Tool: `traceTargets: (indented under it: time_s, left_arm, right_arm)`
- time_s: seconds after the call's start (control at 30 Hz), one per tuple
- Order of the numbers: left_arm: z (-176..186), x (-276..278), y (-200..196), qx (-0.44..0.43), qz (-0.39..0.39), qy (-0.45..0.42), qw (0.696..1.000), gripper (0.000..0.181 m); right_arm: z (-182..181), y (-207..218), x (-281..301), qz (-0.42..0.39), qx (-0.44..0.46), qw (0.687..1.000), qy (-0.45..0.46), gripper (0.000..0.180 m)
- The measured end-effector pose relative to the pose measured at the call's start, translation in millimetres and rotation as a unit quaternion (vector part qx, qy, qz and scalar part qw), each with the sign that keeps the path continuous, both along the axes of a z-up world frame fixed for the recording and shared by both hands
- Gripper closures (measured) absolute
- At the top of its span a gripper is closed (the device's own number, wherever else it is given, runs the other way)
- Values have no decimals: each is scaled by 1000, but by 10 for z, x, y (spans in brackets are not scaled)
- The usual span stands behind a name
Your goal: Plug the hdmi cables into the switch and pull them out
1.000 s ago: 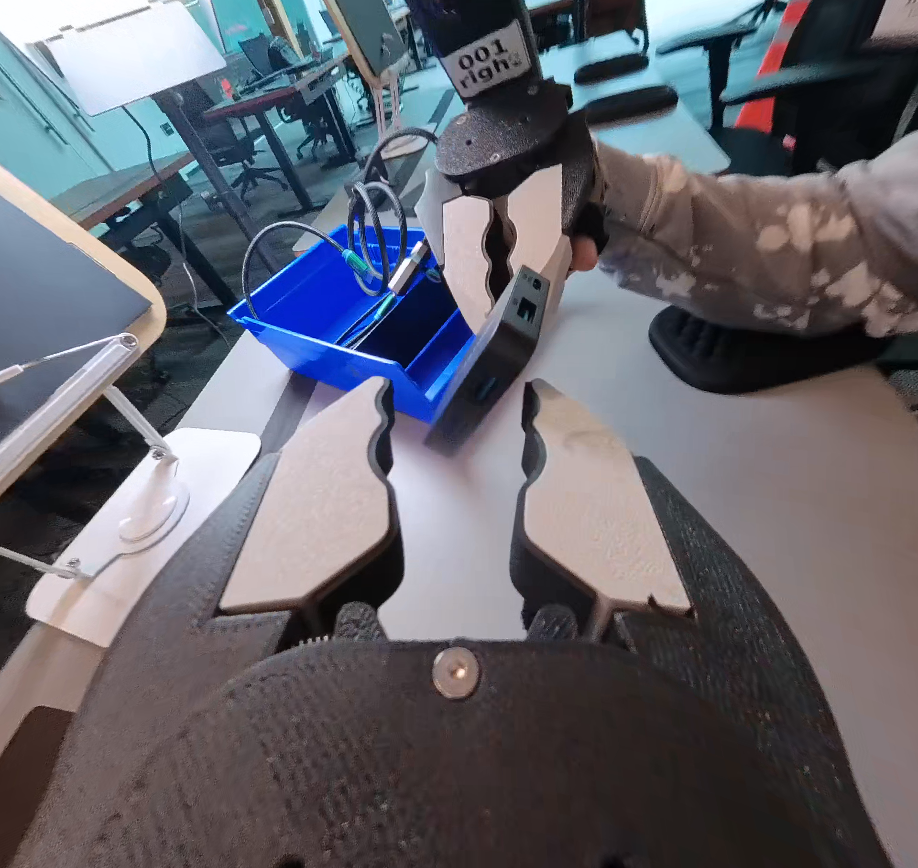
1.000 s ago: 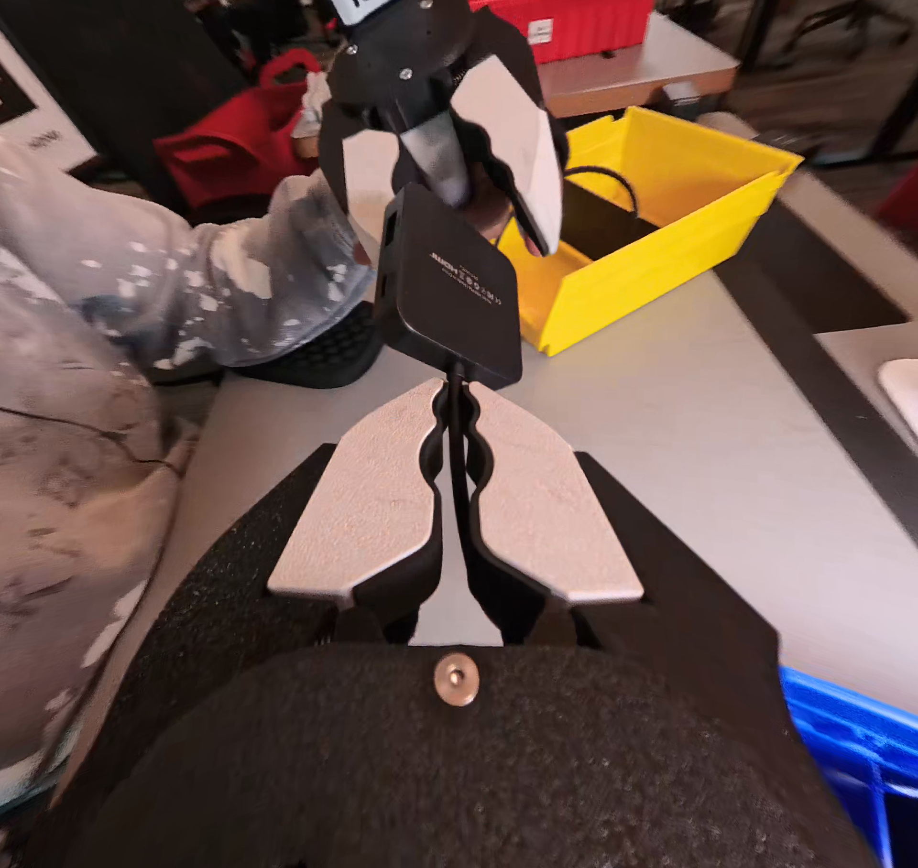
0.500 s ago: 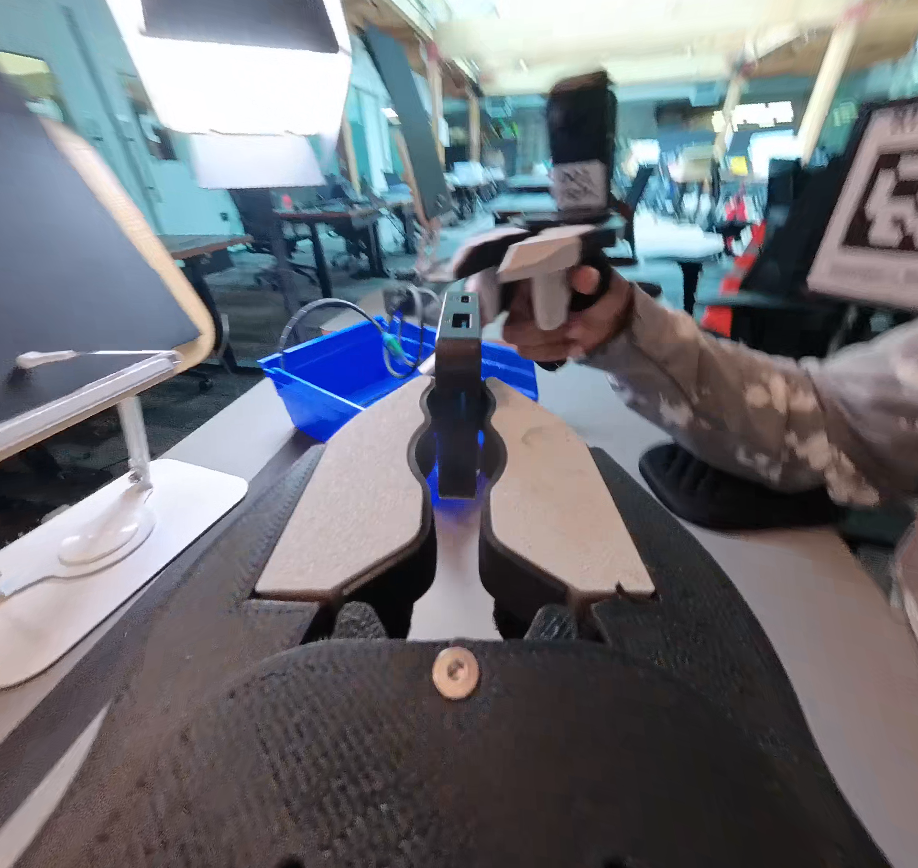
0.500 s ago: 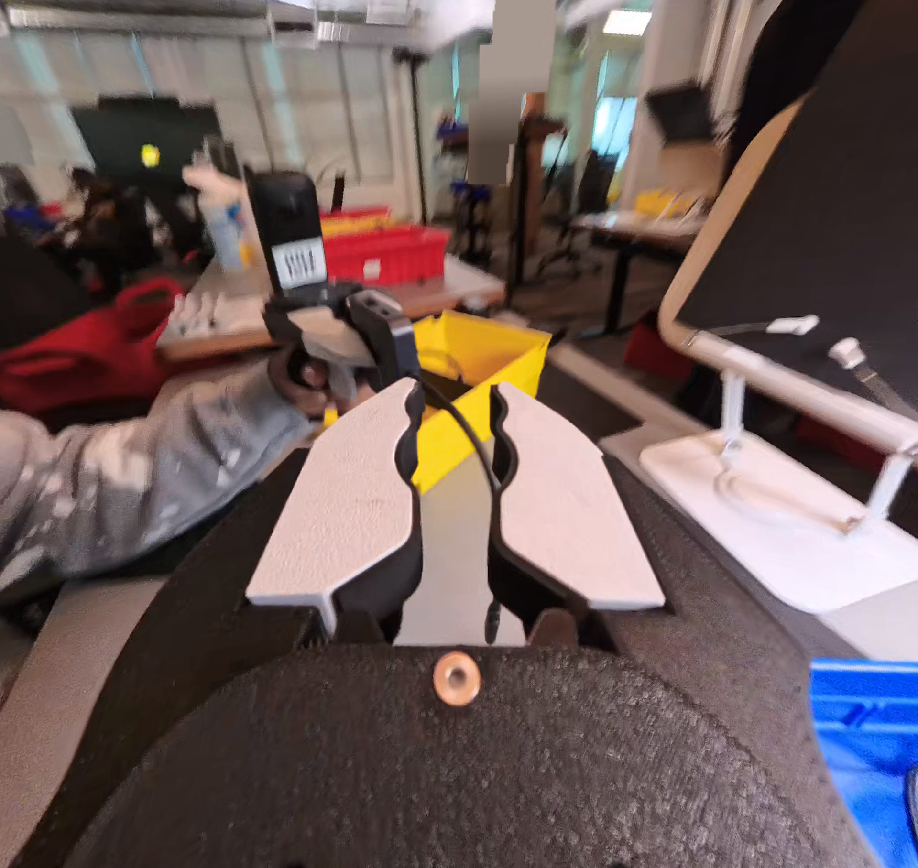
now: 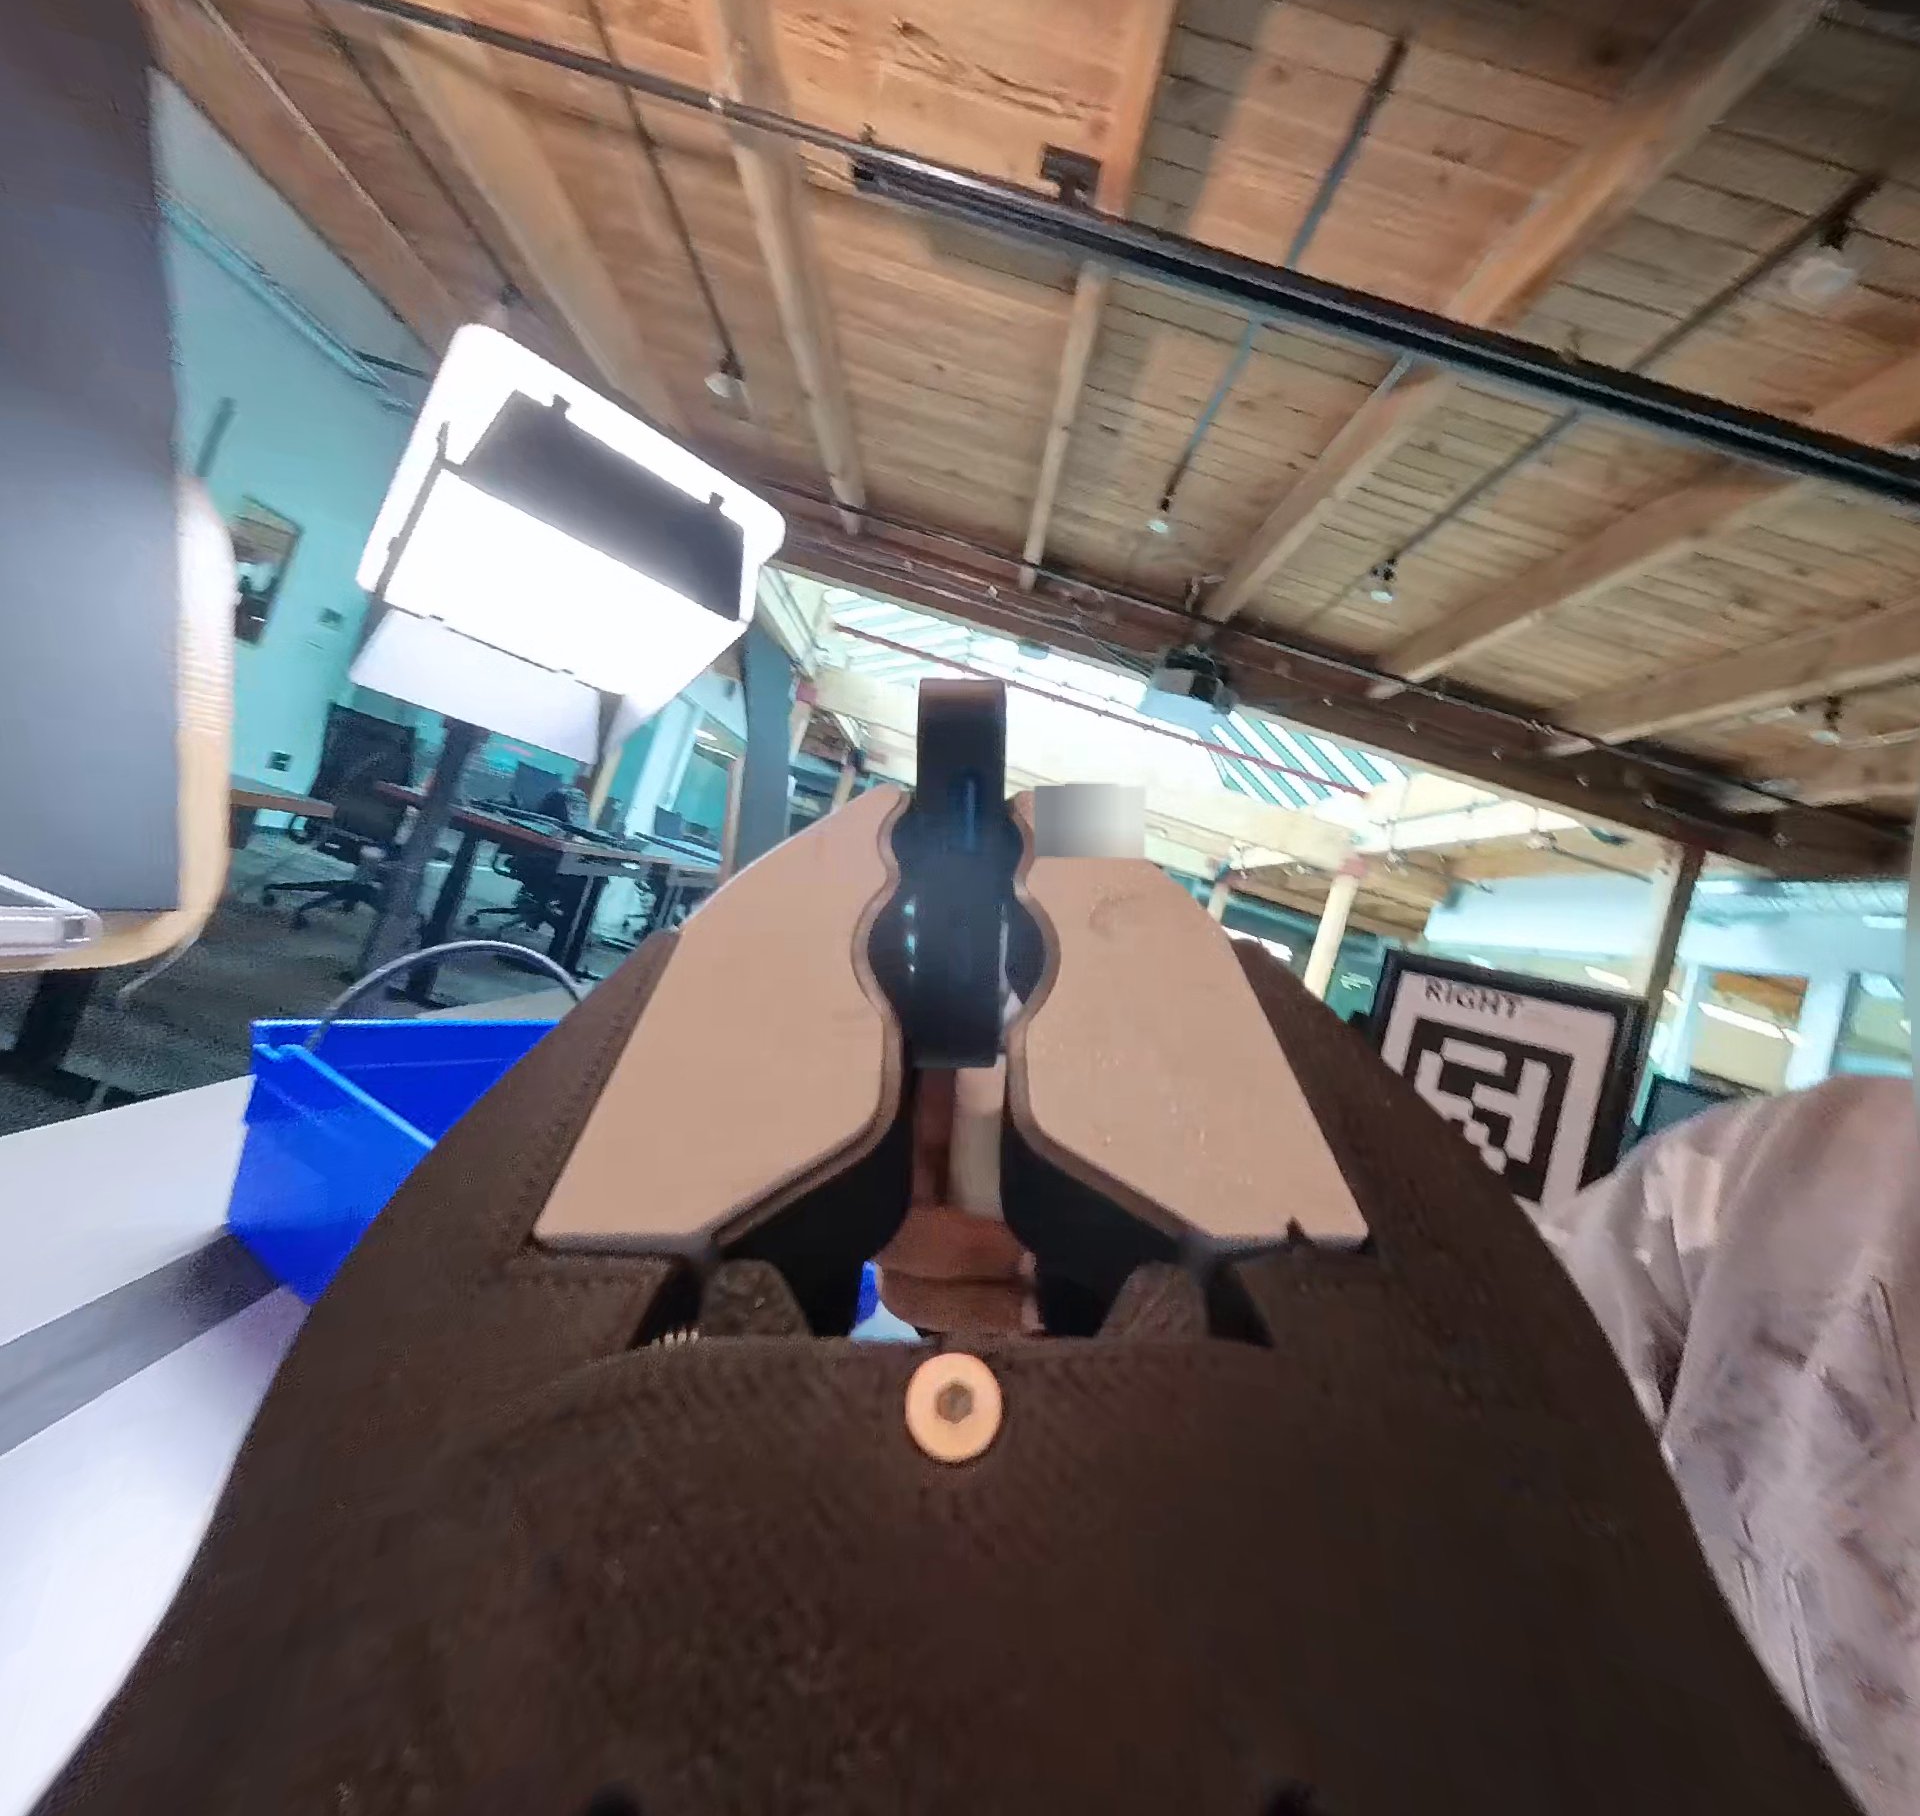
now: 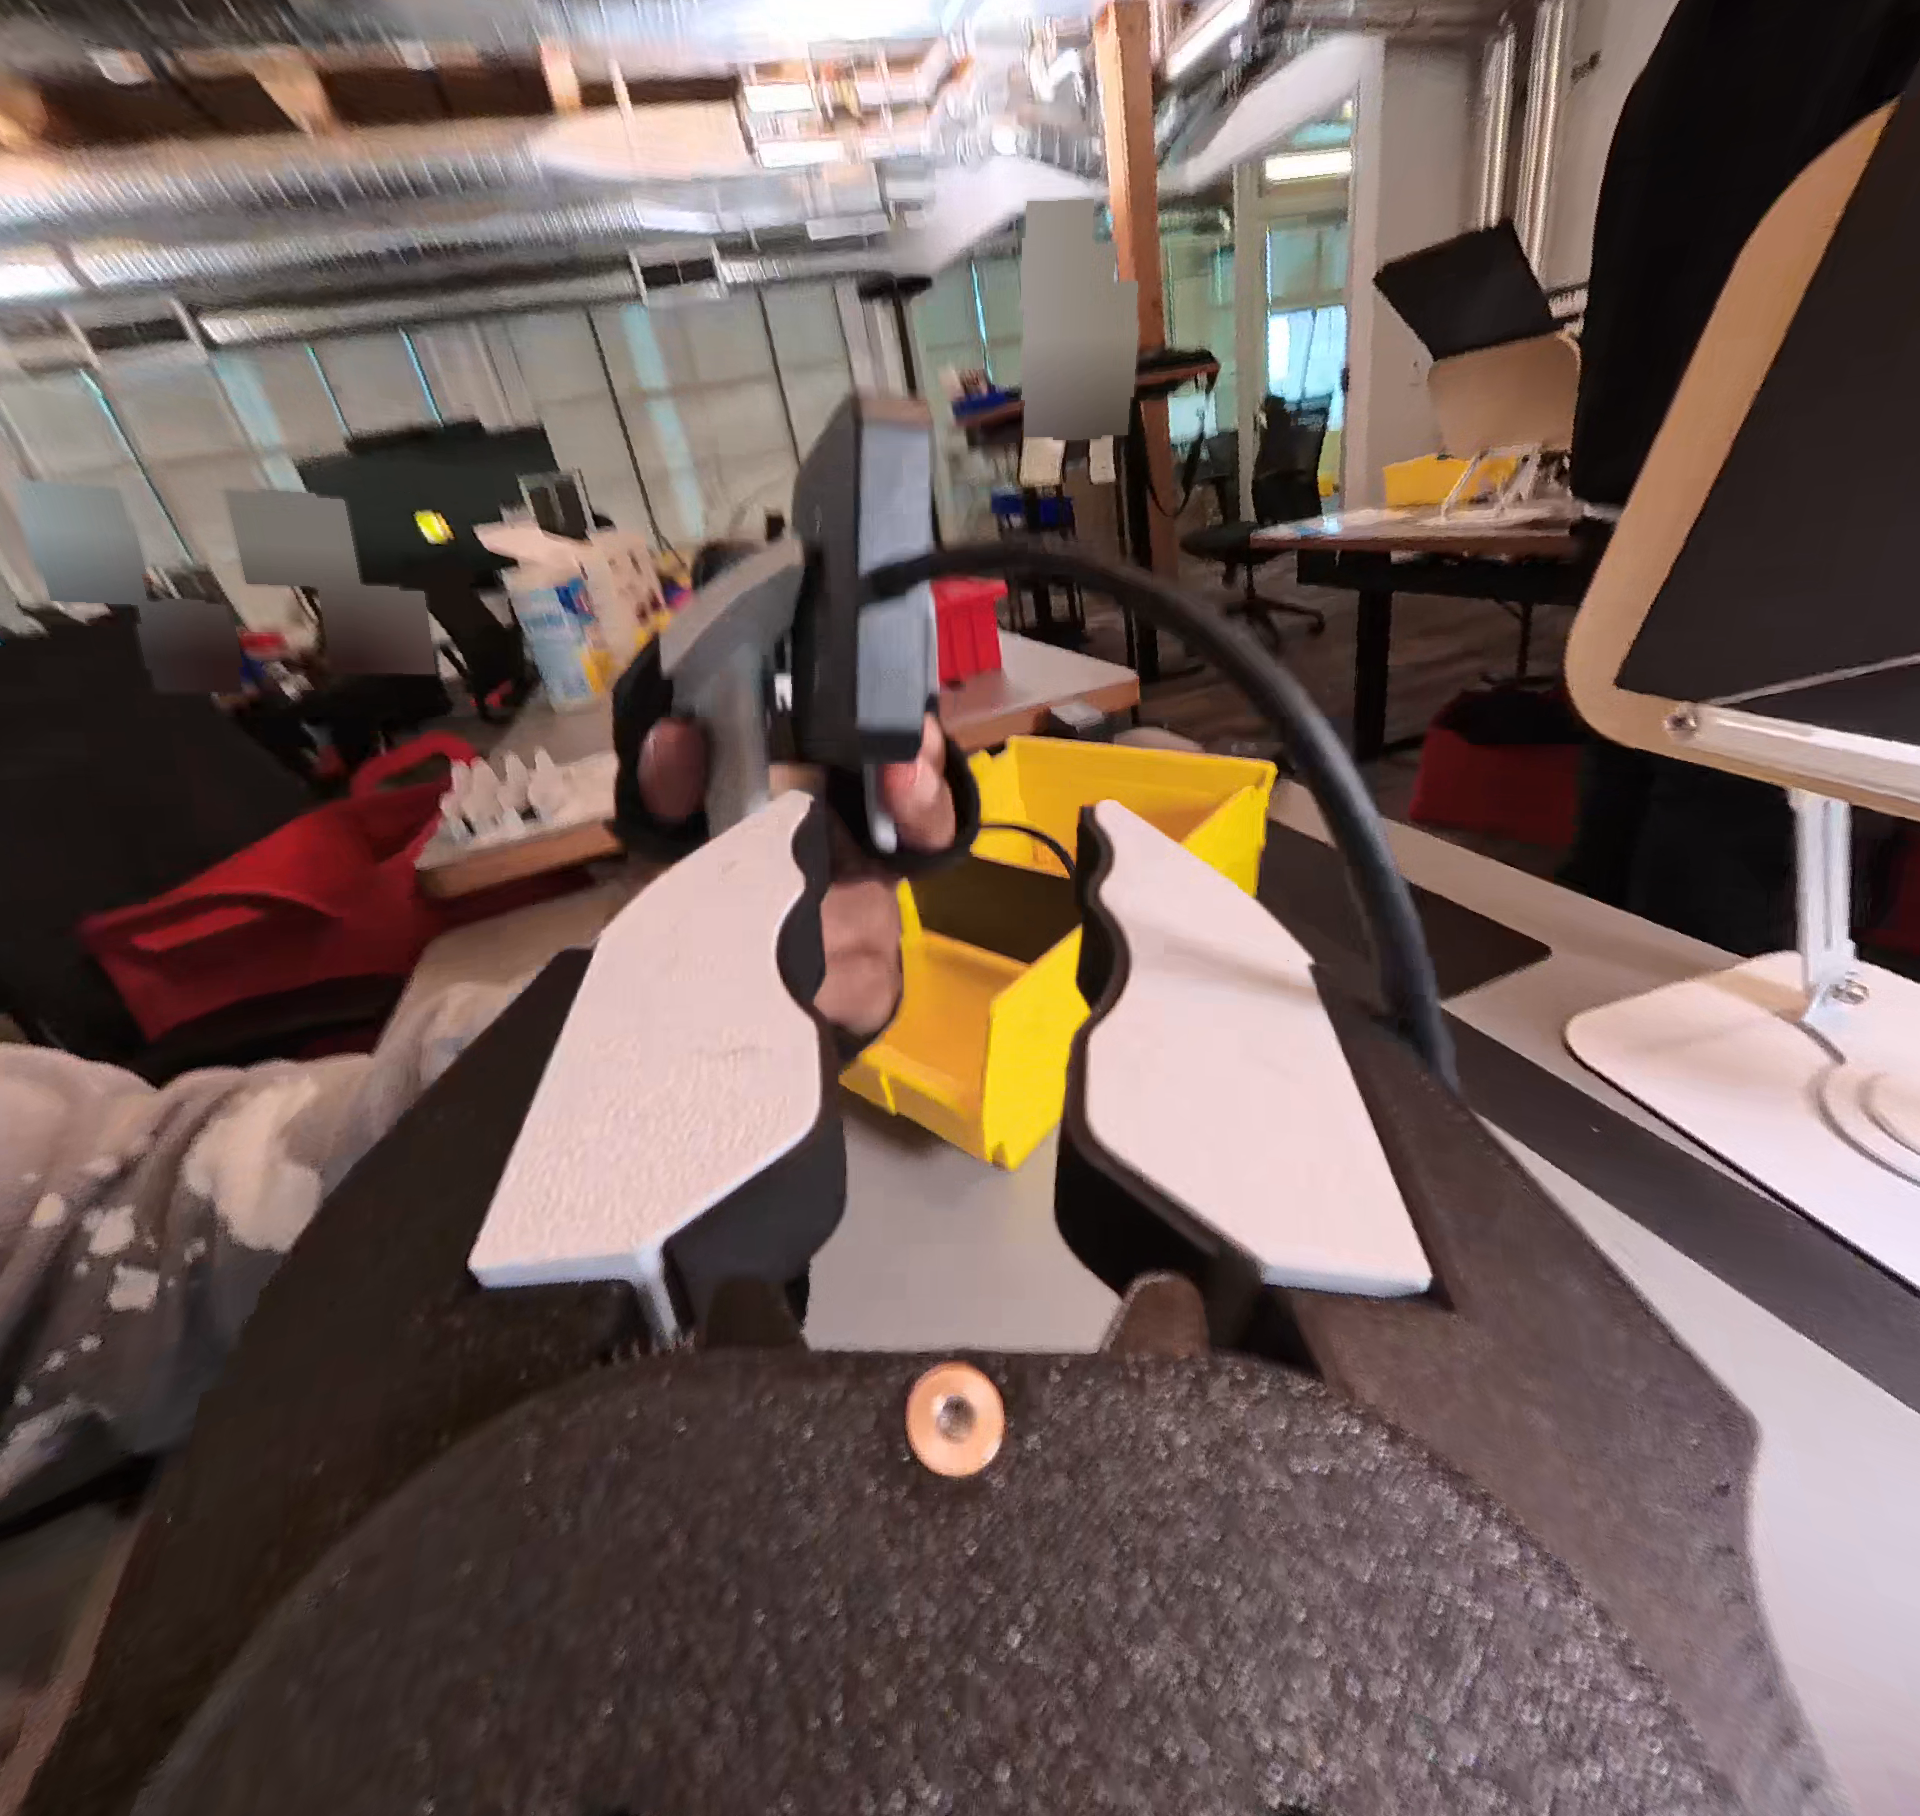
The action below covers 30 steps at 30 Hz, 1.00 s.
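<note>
My left gripper (image 5: 958, 810) is shut on the black HDMI switch (image 5: 961, 893), which I see edge-on, pointing up toward the ceiling. In the right wrist view the switch (image 6: 826, 603) is held upright above the table between the left gripper's grey fingers (image 6: 894, 603). A black HDMI cable (image 6: 1299, 727) leaves the switch and arcs down to the right, past the outside of my right finger. My right gripper (image 6: 945, 821) is open and empty, a little short of the switch.
A blue bin (image 5: 343, 1122) with a cable loop stands left of the left gripper. A yellow bin (image 6: 1039, 977) sits on the grey table (image 6: 935, 1247) beyond the right gripper. A white stand base (image 6: 1714, 1070) is at the right. A person's sleeve (image 5: 1766, 1351) is close.
My left gripper closed on the switch and tilted it upward. My right gripper let go of the cable and opened wide. The cable now hangs outside its jaws.
</note>
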<state>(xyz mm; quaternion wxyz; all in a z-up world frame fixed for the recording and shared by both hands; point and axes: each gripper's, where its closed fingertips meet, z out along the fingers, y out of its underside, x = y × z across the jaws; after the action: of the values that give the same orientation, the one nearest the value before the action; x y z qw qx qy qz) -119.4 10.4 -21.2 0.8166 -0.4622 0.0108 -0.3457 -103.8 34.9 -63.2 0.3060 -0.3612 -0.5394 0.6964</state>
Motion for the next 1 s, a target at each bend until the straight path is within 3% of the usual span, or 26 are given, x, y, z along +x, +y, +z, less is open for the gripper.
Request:
traceTargets:
  time_s: [0.1, 0.2, 0.33, 0.5, 0.6, 0.77, 1.0]
  left_arm:
    - [-46, 276, 98, -11, -37, 26, 999, 166]
    - [-136, 393, 176, -28, -60, 36, 997, 166]
    - [-275, 533, 257, -74, -69, 92, 991, 166]
    - [-482, 572, 233, -162, -38, 231, 959, 160]
    - [-455, 600, 144, -164, -32, 268, 949, 156]
    - [-566, 704, 169, -184, -18, 329, 926, 164]
    - [-407, 725, 101, -149, -20, 310, 939, 166]
  right_arm:
    - [163, 21, 128, 28, -24, 999, 33, 136]
    - [252, -14, 265, 47, 2, 997, 64, 164]
    - [232, 27, 329, 50, 54, 996, 47, 164]
    - [41, 7, 475, 62, 196, 979, -9, 166]
    - [-70, -5, 554, 72, 249, 965, -28, 166]
    - [-81, -99, 532, 96, 228, 969, -16, 166]
    - [38, -109, 574, 110, 190, 975, 33, 162]
